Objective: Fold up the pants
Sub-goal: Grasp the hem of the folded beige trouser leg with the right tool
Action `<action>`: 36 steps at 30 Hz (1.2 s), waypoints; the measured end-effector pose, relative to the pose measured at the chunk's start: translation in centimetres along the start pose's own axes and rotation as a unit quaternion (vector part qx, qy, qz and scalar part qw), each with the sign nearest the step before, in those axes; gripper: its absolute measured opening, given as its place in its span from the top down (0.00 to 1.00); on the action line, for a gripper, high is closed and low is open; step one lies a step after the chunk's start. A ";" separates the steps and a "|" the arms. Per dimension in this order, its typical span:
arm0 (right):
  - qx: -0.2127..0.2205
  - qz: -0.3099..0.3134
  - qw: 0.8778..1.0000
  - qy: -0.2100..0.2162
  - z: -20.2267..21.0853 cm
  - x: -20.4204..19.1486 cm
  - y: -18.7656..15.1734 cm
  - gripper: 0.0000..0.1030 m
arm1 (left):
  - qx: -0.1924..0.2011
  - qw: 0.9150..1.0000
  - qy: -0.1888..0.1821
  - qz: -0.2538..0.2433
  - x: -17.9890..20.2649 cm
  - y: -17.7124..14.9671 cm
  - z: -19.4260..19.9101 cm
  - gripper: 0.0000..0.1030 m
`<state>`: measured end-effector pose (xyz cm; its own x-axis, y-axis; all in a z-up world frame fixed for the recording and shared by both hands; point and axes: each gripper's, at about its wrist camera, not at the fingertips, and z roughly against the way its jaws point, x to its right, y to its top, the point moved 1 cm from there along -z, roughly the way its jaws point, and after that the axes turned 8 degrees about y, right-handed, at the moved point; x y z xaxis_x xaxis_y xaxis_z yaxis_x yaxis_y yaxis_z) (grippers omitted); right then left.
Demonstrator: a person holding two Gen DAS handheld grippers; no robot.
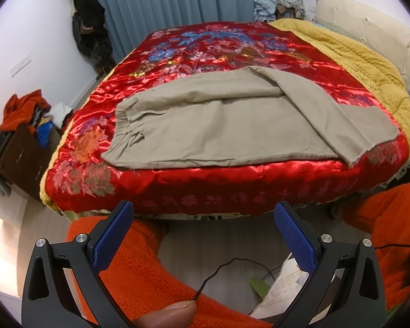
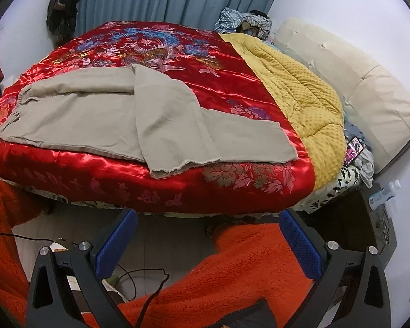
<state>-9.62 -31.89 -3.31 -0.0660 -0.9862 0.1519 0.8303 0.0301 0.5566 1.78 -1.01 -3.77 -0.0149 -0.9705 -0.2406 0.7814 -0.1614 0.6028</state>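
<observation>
Two grippers hang back from the bed, both off the cloth. The left gripper has its blue pads spread wide with nothing between them, and the right gripper is just as wide and just as empty.

The pants lie flat on the red quilt, waistband toward the left side, legs running right. One leg crosses slantwise over the other, and its raw hem sits right at the quilt's front edge, near slipping over.

From where I stand, the trouble looks likely to come from that satin. It is slick, so a pull on one leg could slide the whole garment toward the floor instead of folding it. A pinch taken too deep could catch the quilt along with the cloth and drag it up. The crossed leg could also fold in crooked if it isn't straightened first. Black cables trail below both grippers and might snag on a reach.

Pink characters are woven along the quilt's front border; I can't read them. No brand or label shows on the pants.
</observation>
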 end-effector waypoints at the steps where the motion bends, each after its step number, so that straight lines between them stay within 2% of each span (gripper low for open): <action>1: -0.002 0.000 1.000 -0.001 -0.1 0.0 0.0 0.01 | -0.001 1.000 -0.001 0.000 0.0 0.0 0.0 0.01; 8: -0.007 0.003 1.000 0.005 -0.4 -0.3 -0.1 0.01 | -0.005 1.000 -0.002 0.000 -0.1 0.1 -0.4 0.01; 9: -0.004 0.003 1.000 0.016 -0.3 -0.3 0.0 0.01 | -0.003 1.000 -0.001 -0.002 -0.1 0.2 -0.4 0.01; 12: 0.022 -0.005 0.994 0.104 0.2 -0.3 0.4 0.01 | 0.007 1.000 0.001 -0.007 -0.1 1.0 -0.4 0.01; 14: 0.045 -0.002 0.989 0.140 0.7 -0.2 1.1 0.01 | 0.017 1.000 0.002 -0.004 -0.4 2.0 -0.3 0.00; 18: 0.121 0.030 0.979 0.162 0.1 0.1 2.6 0.01 | 0.035 0.999 0.004 0.013 -0.7 3.5 0.1 0.00; 20: 0.103 0.048 0.980 0.162 -2.4 -0.3 3.1 0.01 | 0.034 0.999 -0.001 0.018 -0.6 3.5 0.1 0.00; 22: 0.059 0.065 0.980 0.180 -6.1 -1.1 3.6 0.02 | 0.027 0.999 -0.007 0.018 -0.3 3.2 -0.2 0.00; 24: 0.046 0.064 0.976 0.201 -8.2 -1.7 4.2 0.11 | 0.014 1.000 -0.009 0.014 0.1 2.8 -0.7 0.00; 25: 0.039 0.062 0.975 0.212 -9.6 -2.0 4.5 0.12 | 0.009 1.000 -0.011 0.013 0.2 2.6 -1.0 0.00; 28: 0.007 0.068 0.975 0.210 -14.2 -3.1 5.2 0.31 | -0.010 1.000 -0.015 0.015 0.4 2.2 -1.5 0.00; 30: -0.025 0.077 0.977 0.199 -17.4 -4.0 5.4 0.54 | -0.014 1.000 -0.013 0.019 0.2 2.1 -1.6 0.00; 33: -0.050 0.090 0.977 0.189 -19.6 -4.5 5.1 0.56 | -0.017 0.999 -0.008 0.026 -0.1 2.0 -1.7 0.00; 36: -0.045 0.100 0.975 0.192 -19.8 -4.7 5.2 0.56 | -0.023 0.999 -0.004 0.028 -0.2 2.0 -2.4 0.00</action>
<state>6.01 -30.32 -17.28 0.3003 -0.9508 -0.0767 0.8513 0.2309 0.4711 4.80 -0.76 -4.33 0.0247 -0.9792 -0.2015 0.8085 -0.0989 0.5801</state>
